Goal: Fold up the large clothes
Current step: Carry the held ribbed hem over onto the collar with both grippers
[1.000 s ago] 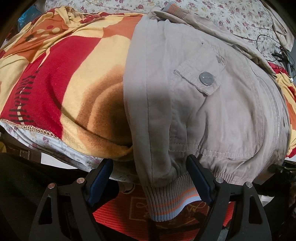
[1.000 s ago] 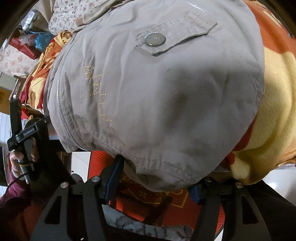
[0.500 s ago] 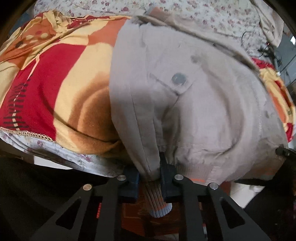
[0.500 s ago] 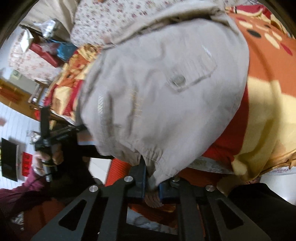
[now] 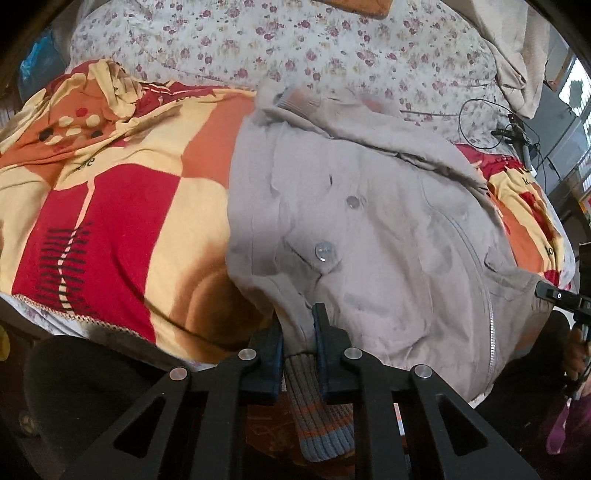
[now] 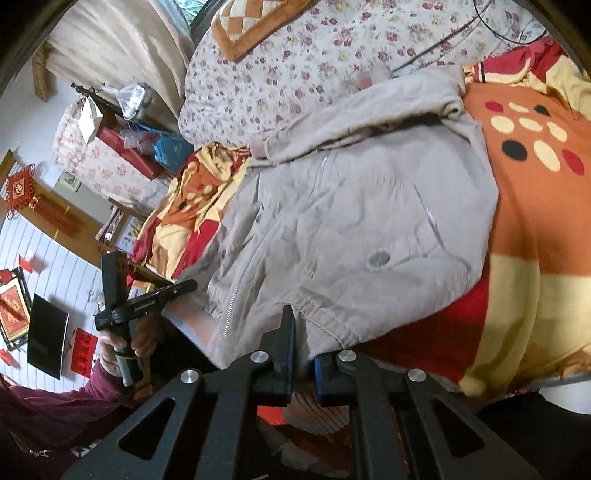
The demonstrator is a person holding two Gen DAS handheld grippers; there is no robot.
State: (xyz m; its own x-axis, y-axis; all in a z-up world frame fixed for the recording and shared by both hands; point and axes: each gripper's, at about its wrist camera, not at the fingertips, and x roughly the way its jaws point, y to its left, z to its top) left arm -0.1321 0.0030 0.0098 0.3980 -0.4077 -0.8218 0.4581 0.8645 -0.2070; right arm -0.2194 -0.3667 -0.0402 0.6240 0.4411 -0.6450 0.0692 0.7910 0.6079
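Note:
A beige zip jacket (image 5: 388,240) lies front up on a red, orange and yellow blanket (image 5: 122,206) on a bed. My left gripper (image 5: 298,332) is shut on the jacket's bottom edge, and the striped ribbed hem (image 5: 317,413) hangs down between its pads. In the right wrist view the same jacket (image 6: 351,221) fills the middle. My right gripper (image 6: 303,343) is shut on the other end of its bottom edge, beside the zip. The cloth drapes over the right finger there. Both corners are held a little off the bed edge.
A floral sheet (image 5: 295,44) covers the far half of the bed, with black cables (image 5: 509,129) at its right. An orange checked cushion (image 6: 258,22) lies at the head. A hand (image 6: 122,343) in a maroon sleeve holds the left tool. Bags and clutter (image 6: 147,147) stand beyond the bed.
Both grippers were open around the jacket's bottom edge, then shut on it. Both have since risen, lifting the hem, so more of the bed shows.

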